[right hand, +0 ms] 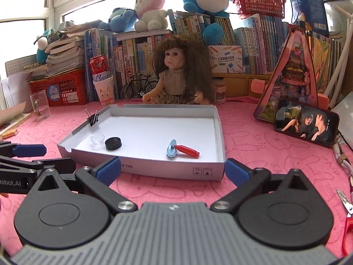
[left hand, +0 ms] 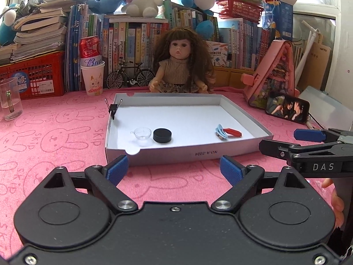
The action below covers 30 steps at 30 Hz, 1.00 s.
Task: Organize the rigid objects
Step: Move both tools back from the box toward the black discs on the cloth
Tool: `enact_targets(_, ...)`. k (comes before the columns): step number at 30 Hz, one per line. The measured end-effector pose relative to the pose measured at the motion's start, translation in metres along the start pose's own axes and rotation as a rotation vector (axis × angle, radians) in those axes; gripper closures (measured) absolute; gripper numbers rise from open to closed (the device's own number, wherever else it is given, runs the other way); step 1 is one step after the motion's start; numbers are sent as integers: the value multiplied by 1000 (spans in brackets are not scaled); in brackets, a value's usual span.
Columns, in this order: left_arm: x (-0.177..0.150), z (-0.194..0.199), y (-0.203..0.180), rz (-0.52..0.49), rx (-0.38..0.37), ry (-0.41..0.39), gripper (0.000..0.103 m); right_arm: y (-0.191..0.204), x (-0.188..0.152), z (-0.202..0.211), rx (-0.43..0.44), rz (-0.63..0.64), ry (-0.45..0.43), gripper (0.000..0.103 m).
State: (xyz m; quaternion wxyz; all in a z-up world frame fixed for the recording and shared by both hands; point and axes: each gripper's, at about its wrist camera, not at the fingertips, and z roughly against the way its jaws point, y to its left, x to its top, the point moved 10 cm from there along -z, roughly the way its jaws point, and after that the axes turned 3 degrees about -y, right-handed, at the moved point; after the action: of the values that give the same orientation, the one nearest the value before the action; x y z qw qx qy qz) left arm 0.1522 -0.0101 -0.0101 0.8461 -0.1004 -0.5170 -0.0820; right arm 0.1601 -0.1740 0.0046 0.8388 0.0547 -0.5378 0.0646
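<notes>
A shallow white box lid [left hand: 245, 119] [right hand: 217, 132] lies on the pink cloth. Inside it are a clear small cup [left hand: 143, 134] [right hand: 97, 141], a black round cap [left hand: 162, 135] [right hand: 113, 143] and a red-handled tool with a blue disc [left hand: 229, 132] [right hand: 183, 150]. A black binder clip [left hand: 113, 108] [right hand: 93, 117] grips the lid's left wall. My left gripper [left hand: 174, 170] [right hand: 33, 156] stands open in front of the lid with nothing between its fingers. My right gripper [right hand: 172, 172] [left hand: 293, 141] is open too, empty, at the lid's near edge.
A doll [left hand: 179, 66] [right hand: 178, 75] sits behind the lid before rows of books. A paper cup with a can [left hand: 92, 75], a glass mug [left hand: 10, 98], a phone [right hand: 305, 124], a pink house toy [right hand: 293, 77] and scissors [right hand: 346, 216] surround it.
</notes>
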Motion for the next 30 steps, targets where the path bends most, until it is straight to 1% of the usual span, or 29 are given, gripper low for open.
enact_targets(4, -10, 7, -4, -16, -8, 8, 14, 2, -6, 8, -1, 28, -13, 0)
enact_targets(11, -23, 18, -7, -42, -17, 5, 14, 1, -15, 15, -15, 22, -38, 0)
enact_targets(18, -34, 26, -4, -29, -16, 14, 14, 5, -22, 24, -21, 54, -67, 0)
enact_targets(22, -42, 31, -1, -5, -24, 23, 14, 3, -28, 26, -25, 39, -66, 0)
enact_targets(30, -56, 36, -2, -5, -16, 38, 14, -1, -38, 32, -43, 46, -58, 0)
